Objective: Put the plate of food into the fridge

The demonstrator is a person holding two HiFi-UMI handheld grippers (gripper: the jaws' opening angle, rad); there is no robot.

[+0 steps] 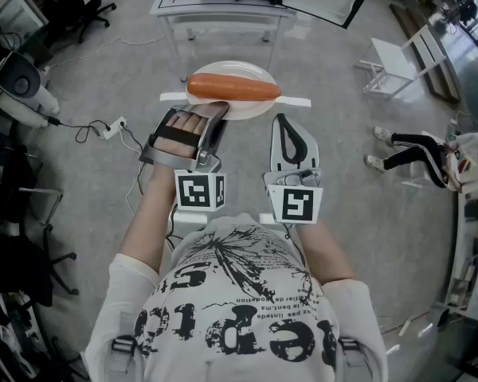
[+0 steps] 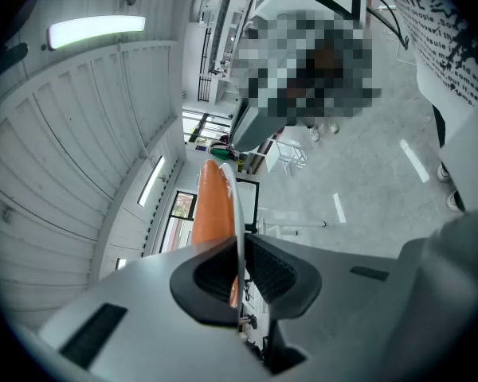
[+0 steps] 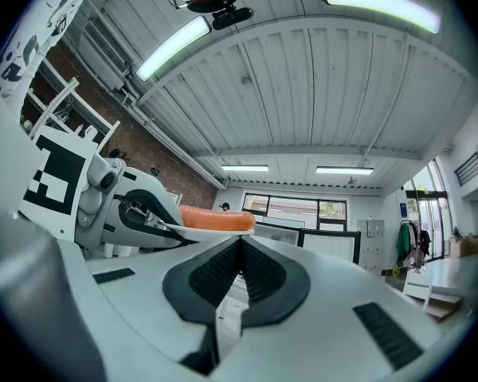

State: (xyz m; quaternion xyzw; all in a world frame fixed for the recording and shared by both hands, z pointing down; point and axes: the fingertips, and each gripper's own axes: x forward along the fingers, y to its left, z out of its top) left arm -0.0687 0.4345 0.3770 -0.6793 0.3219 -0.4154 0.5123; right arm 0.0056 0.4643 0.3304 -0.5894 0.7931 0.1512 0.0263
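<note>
A white plate (image 1: 251, 108) carrying a long orange sausage-like piece of food (image 1: 233, 87) is held out in front of me above the floor. My left gripper (image 1: 213, 111) is shut on the plate's near left rim. In the left gripper view the thin plate edge (image 2: 239, 213) runs between the pads, with the orange food (image 2: 209, 205) on its left side. My right gripper (image 1: 280, 121) hangs just right of the plate, shut, with nothing in it. The right gripper view shows its pads (image 3: 223, 273) closed together, and beyond them the food (image 3: 215, 218) and the left gripper (image 3: 135, 209).
A white table (image 1: 223, 10) stands straight ahead beyond the plate. A white chair (image 1: 394, 62) and a seated person's legs (image 1: 414, 150) are to the right. A power strip with cables (image 1: 111, 126) lies on the floor at left, near dark office chairs (image 1: 32, 213).
</note>
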